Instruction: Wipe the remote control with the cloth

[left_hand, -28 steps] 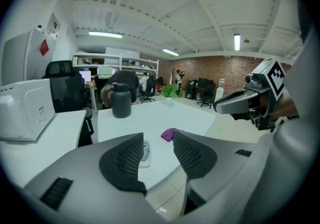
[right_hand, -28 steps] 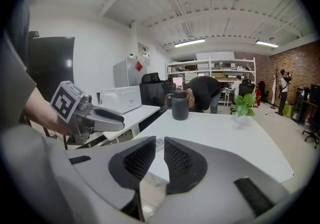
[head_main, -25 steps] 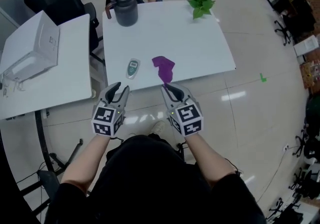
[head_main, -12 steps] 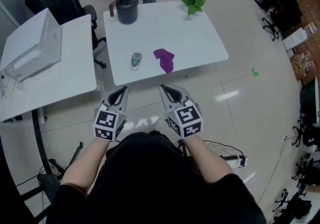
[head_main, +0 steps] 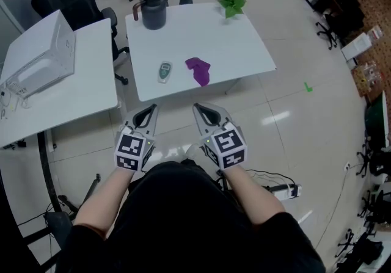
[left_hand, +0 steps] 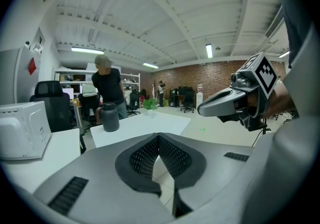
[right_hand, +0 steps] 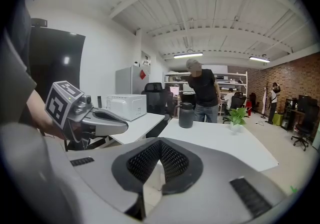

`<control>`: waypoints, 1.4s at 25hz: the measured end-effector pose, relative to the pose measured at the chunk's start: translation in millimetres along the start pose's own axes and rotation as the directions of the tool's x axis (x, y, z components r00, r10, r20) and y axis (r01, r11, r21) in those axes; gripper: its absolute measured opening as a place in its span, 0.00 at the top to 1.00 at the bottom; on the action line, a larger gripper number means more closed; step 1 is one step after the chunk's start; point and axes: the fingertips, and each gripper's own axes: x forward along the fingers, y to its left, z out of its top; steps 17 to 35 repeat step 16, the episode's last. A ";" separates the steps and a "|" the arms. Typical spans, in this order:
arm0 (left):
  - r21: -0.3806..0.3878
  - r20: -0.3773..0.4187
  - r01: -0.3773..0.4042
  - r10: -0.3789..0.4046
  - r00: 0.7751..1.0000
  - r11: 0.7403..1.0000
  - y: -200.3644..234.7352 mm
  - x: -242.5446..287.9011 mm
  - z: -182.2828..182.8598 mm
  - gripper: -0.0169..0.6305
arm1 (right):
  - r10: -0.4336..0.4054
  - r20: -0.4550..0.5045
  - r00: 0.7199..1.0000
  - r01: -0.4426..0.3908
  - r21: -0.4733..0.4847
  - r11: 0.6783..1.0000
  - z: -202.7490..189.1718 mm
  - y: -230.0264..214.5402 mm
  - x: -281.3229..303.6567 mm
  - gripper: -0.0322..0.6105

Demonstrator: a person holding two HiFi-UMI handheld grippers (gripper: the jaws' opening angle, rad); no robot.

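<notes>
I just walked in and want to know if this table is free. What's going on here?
A person stands back from the white table with a left hand-held gripper and a right hand-held gripper. Both are shut, empty and short of the table's edge. The remote and the purple cloth lie apart on the table, neither being touched. The wiping has not begun.

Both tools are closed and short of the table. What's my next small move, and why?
Probably open the right tool and carry it forward to the purple cloth. Its jaws are together and empty, it hangs over the floor short of the table, and the cloth lies untouched beside the remote control.
</notes>
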 end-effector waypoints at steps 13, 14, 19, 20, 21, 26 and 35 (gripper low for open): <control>0.012 0.011 0.006 -0.006 1.000 1.000 -3.7 -0.8 5.0 0.97 | -0.002 0.017 1.000 0.002 -0.010 1.000 4.9 4.5 -2.8 0.92; 0.013 0.011 0.007 -0.007 1.000 1.000 -3.3 -0.8 4.9 0.97 | -0.003 0.017 1.000 0.003 -0.009 1.000 4.7 4.7 -2.3 0.92; 0.014 0.012 0.009 -0.009 1.000 1.000 -2.5 -0.7 4.5 0.97 | -0.005 0.017 1.000 0.005 -0.007 1.000 4.3 5.3 -1.1 0.92; 0.014 0.012 0.009 -0.009 1.000 1.000 -2.5 -0.7 4.5 0.97 | -0.005 0.017 1.000 0.005 -0.007 1.000 4.3 5.3 -1.1 0.92; 0.014 0.012 0.009 -0.009 1.000 1.000 -2.5 -0.7 4.5 0.97 | -0.005 0.017 1.000 0.005 -0.007 1.000 4.3 5.3 -1.1 0.92; 0.014 0.012 0.009 -0.009 1.000 1.000 -2.5 -0.7 4.5 0.97 | -0.005 0.017 1.000 0.005 -0.007 1.000 4.3 5.3 -1.1 0.92; 0.014 0.012 0.009 -0.009 1.000 1.000 -2.5 -0.7 4.5 0.97 | -0.005 0.017 1.000 0.005 -0.007 1.000 4.3 5.3 -1.1 0.92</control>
